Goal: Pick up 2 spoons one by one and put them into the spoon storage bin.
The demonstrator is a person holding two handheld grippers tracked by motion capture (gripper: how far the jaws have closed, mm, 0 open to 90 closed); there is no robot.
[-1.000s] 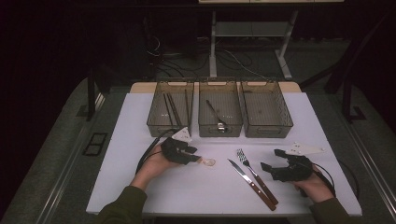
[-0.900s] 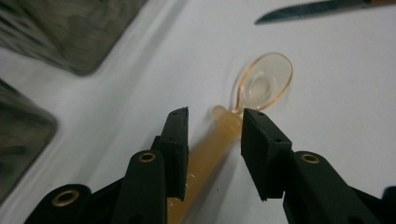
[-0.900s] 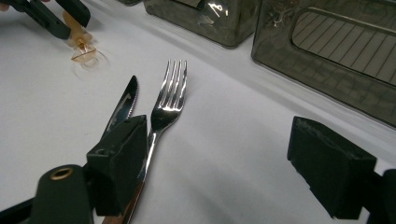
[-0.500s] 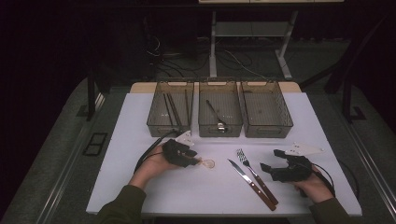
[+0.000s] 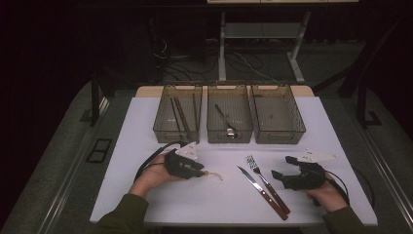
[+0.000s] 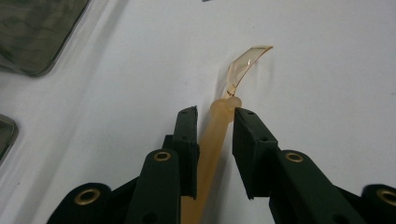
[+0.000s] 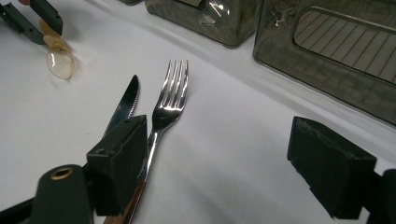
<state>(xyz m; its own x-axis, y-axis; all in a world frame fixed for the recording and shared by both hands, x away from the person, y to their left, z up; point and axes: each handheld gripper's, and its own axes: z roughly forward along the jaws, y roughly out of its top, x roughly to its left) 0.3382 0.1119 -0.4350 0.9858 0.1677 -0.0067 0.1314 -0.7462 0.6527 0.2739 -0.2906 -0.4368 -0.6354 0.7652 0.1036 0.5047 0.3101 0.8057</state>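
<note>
A translucent amber spoon (image 6: 219, 130) lies on the white desk (image 5: 146, 126), left of the fork (image 5: 260, 178), its bowl pointing toward the fork and its handle running back between the jaws of the left tongs (image 6: 215, 114). Those jaws stand narrow on either side of the handle; a thin gap shows on each side, so I cannot tell whether they actually press it. The left hand (image 5: 153, 175) wraps those tongs (image 5: 199, 171) from behind, left of the spoon (image 5: 213, 174). The fork lies with its tines toward the bins, and a wood-handled knife (image 5: 260, 191) lies just beside it on its left, the two nearly parallel, handles toward the near edge. Right of the fork, the right tongs (image 5: 280, 168) rest low over the desk in the right hand (image 5: 327, 195), jaws wide apart with nothing between them; in the right gripper view the fork (image 7: 170, 100) and knife (image 7: 122, 105) sit by the left jaw, the spoon (image 7: 60, 60) farther off. Beyond the fork stand three smoky clear bins in a row: the left bin (image 5: 178, 119) holds dark sticks, the middle bin (image 5: 229, 117) a metal utensil, and the right bin (image 5: 277, 114) something too small to tell.
</note>
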